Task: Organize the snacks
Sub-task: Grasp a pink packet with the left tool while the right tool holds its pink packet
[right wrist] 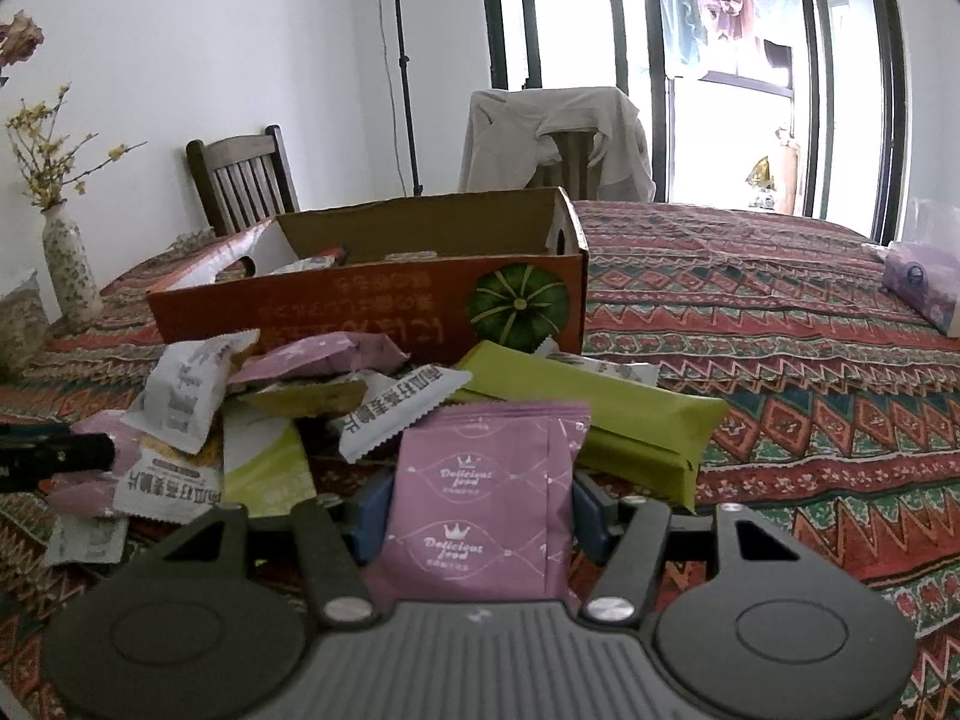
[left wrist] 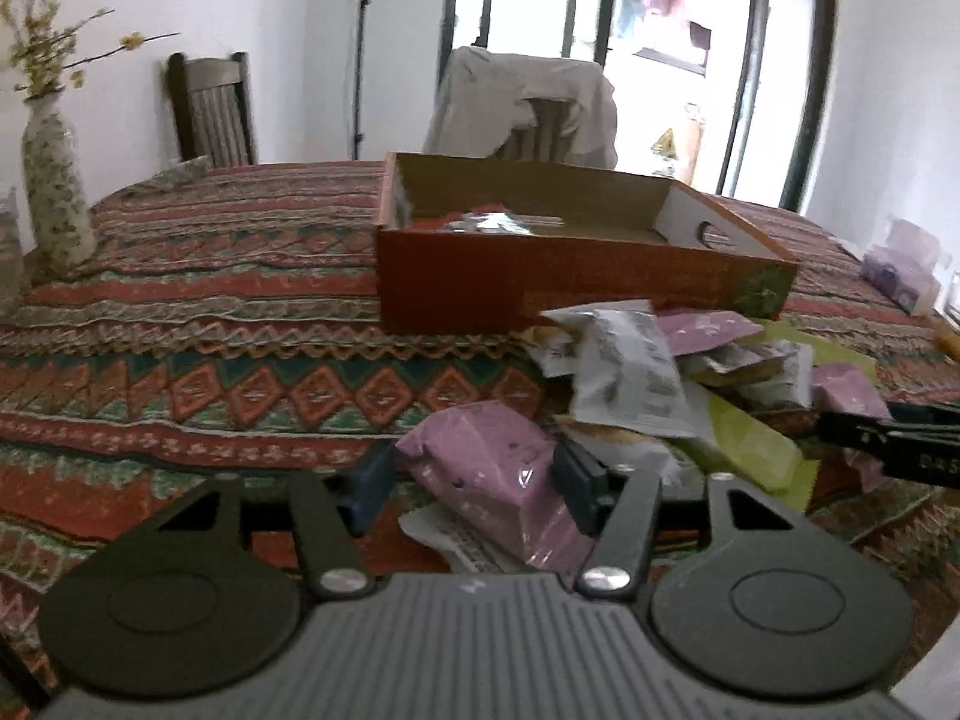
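Your left claw [left wrist: 474,495] has a puffy pink snack packet [left wrist: 492,468] between its two blue pads, and both pads press on the packet's sides, so it is gripping. The packet lies at the near edge of the pile on the tablecloth [left wrist: 240,300]; whether it has lifted off the cloth you cannot tell from this view.

Your right claw [right wrist: 480,507] grips a second pink packet [right wrist: 486,504], a flat one printed twice with a crown and "Delicious food". It stands upright between the pads, which touch its two edges.

Just beyond your claws sits the heap of snacks. In the right wrist view you can count two long green packets [right wrist: 606,414], one behind the held packet and one partly buried at the left, at least three white packets with black printing [right wrist: 180,396], and two more pink ones [right wrist: 318,354], one near the box and one at the far left beside the tip of your other claw. The heap overlaps too much for a firm total.

Behind the heap stands one orange cardboard box [right wrist: 372,306], open on top, with a green pumpkin on its front and a few packets already inside. It touches the back of the heap.

Farther out you have one vase [left wrist: 54,192] of yellow flowers at the left, two chairs [right wrist: 246,180], one draped with a pale garment, and one purple tissue pack [right wrist: 924,282] at the right.
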